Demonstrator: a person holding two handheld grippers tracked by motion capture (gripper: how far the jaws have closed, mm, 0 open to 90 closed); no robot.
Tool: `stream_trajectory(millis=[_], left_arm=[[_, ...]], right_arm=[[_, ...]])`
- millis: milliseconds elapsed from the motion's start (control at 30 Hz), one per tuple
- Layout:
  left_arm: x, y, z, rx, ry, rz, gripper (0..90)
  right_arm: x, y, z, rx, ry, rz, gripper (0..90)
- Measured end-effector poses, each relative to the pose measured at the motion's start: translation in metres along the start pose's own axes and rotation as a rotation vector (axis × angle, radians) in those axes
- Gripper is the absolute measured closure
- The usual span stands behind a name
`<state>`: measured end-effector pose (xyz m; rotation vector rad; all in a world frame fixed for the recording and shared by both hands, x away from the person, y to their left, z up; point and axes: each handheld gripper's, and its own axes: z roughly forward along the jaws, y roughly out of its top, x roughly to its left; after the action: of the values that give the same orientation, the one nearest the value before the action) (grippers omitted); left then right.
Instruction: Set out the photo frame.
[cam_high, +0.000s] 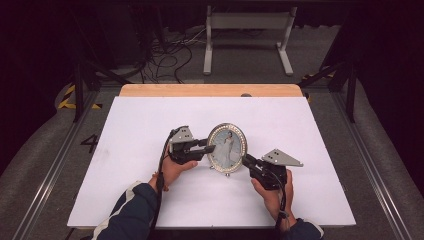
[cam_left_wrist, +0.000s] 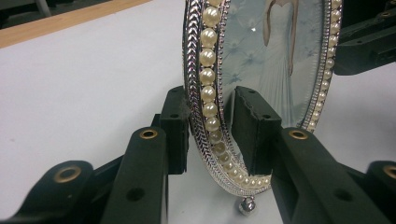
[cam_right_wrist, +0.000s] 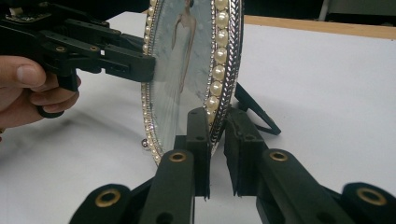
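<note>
- Pearl-trimmed and silver, the oval picture frame (cam_high: 227, 148) stood upright near the middle of the high view, on the white table sheet (cam_high: 130, 130), between the two grippers.
- Left gripper (cam_high: 206, 148) came in from the left of centre in the high view, held in a hand (cam_high: 170, 172) with a dark, white-striped sleeve (cam_high: 131, 212) rising from the bottom edge.
- In the left gripper view its two black jaws straddled the frame's lower rim (cam_left_wrist: 210, 116) – the left jaw lay against the silver back edge, the right one stood just off the glass face, so the jaws were narrow around the rim without both pads pressing.
- A small silver ball foot (cam_left_wrist: 247, 205) showed under the frame at the bottom centre of that view, resting on the sheet.
- Right gripper (cam_high: 248, 161) reached in from the lower right of the frame in the high view, its grey three-cornered plate (cam_high: 282, 157) on top.
- In the right gripper view its jaws were narrow and clamped the pearl rim (cam_right_wrist: 218, 70) – one pad on the photo side, the other behind the silver edge.
- Beyond that rim, right of centre in the same view, the frame's black back stand (cam_right_wrist: 254, 114) touched the sheet.
- At the upper left of the right gripper view the other gripper (cam_right_wrist: 135, 65) met the frame's far edge, with fingers (cam_right_wrist: 28, 79) curled round its handle.
- Along the top of the sheet in the high view ran a wooden table edge (cam_high: 210, 90).
</note>
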<state>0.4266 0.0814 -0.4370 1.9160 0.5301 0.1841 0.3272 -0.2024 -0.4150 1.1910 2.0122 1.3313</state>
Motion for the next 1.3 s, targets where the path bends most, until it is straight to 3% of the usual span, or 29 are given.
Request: stream_trajectory(millis=[367, 767, 967, 1067, 1200, 1300], left_arm=[[-0.002, 0.001, -0.007, 0.036, 0.012, 0.044, 69.5], [-0.007, 0.002, -0.012, 0.052, 0.008, 0.069, 69.6], [-0.007, 0.001, -0.013, 0.058, 0.013, 0.069, 69.1], [-0.007, 0.002, -0.016, 0.028, 0.028, 0.059, 67.7], [-0.006, 0.003, -0.021, 0.007, 0.044, 0.052, 66.0], [-0.004, 0.002, -0.019, 0.011, 0.032, 0.040, 66.7]], right_arm=[[-0.006, 0.002, 0.004, 0.006, 0.025, 0.018, 80.2], [-0.008, 0.004, 0.010, 0.009, 0.011, 0.018, 77.4], [-0.008, 0.005, 0.012, 0.007, 0.019, 0.014, 77.6], [-0.005, 0.005, 0.011, 0.007, 0.012, 0.007, 77.4], [-0.003, 0.004, 0.010, 0.008, 0.018, -0.002, 71.6], [0.000, 0.003, 0.009, 0.007, 0.012, -0.020, 69.8]])
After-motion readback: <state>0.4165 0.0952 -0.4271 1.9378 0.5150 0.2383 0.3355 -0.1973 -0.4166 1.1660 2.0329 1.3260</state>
